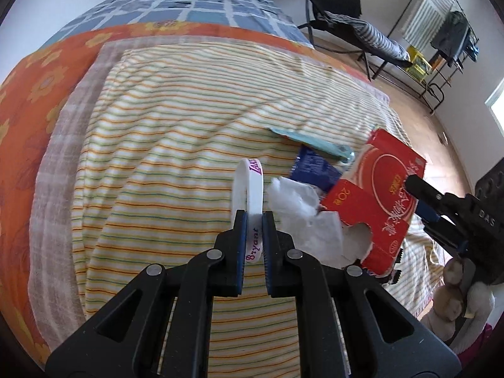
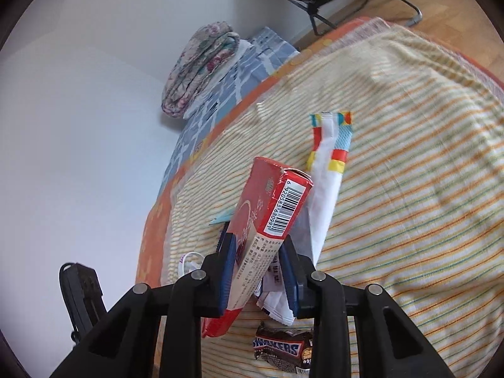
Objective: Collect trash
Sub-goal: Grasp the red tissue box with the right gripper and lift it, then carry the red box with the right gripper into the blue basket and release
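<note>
My left gripper (image 1: 253, 217) is shut on a white rubber wristband (image 1: 249, 182) with purple lettering, held upright over the striped blanket (image 1: 157, 157). To its right lie a crumpled white tissue (image 1: 293, 201), a dark blue wrapper (image 1: 315, 167) and a teal packet (image 1: 312, 140). My right gripper (image 2: 258, 241) is shut on a torn red carton (image 2: 274, 195), tilted up off the bed. A white bag with coloured squares (image 2: 327, 170) is pinched beside the carton against the right pad. A Snickers wrapper (image 2: 280, 346) lies just below the jaws.
A folded floral quilt (image 2: 195, 72) sits at the head of the bed on a blue checked sheet. A black folding chair (image 1: 346, 15) and a drying rack (image 1: 447, 37) stand on the wooden floor beyond. A plush toy (image 1: 456, 289) rests by the bed's near corner.
</note>
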Demonstrator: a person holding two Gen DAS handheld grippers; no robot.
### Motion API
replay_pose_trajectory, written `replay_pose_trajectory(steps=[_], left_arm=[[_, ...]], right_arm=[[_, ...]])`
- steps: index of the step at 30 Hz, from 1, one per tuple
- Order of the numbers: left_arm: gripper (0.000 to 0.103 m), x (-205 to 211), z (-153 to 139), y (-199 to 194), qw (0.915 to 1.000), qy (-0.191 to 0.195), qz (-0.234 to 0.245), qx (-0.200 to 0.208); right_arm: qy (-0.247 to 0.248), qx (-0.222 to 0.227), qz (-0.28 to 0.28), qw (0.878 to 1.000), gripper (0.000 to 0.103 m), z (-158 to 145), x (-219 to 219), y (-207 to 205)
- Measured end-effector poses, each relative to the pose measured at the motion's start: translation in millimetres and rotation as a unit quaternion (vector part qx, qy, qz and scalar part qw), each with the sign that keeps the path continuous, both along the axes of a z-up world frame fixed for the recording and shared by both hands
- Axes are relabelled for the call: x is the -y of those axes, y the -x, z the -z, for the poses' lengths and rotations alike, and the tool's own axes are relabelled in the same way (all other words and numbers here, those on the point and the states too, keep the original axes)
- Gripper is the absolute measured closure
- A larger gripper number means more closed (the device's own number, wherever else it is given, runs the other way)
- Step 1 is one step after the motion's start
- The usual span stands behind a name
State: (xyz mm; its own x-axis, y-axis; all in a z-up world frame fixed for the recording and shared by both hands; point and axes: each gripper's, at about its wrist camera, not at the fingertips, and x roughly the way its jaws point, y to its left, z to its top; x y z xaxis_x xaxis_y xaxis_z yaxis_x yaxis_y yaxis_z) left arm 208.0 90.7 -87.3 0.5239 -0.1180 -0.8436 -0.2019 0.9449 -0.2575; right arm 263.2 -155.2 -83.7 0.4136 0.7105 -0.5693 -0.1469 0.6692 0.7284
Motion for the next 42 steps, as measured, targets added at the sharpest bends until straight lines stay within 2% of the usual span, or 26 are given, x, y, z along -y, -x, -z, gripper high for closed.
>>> replay_pose_trajectory(steps=[4, 11, 16, 21, 28, 34, 42], left_arm=[[0.095, -6, 6, -1, 0.9997, 0.020, -0.002, -0.012], [0.095, 0, 9, -3, 0.9998, 0.001, 0.003, -0.017], [0.095, -2, 12, -1, 0.9998, 0.001, 0.003, -0.020], [0.096, -2, 12, 1, 0.9998, -0.001, 0.002, -0.019], [0.096, -11, -7, 11, 0.9999, 0.004, -0.007, 0.007], [0.096, -25, -22, 26, 0.9994, 0.015, -0.021, 0.023], [0.096, -23, -44, 53, 0.9987, 0.021, -0.013, 0.044]], right_arm=[[0.019, 0.012, -0.014, 1.000, 0.073, -7, -11, 2], [0.059, 0.029, -0.041, 0.997, 0.072, -16, -33, 3], [0.059, 0.028, -0.053, 0.996, 0.072, -15, -43, 6], [0.069, 0.047, -0.060, 0.995, 0.077, -23, -52, 13], [0.101, 0.104, -0.066, 0.987, 0.086, -54, -51, 31], [0.149, 0.148, -0.079, 0.975, 0.086, -73, -51, 54], [0.167, 0.186, -0.091, 0.964, 0.086, -97, -48, 92]])
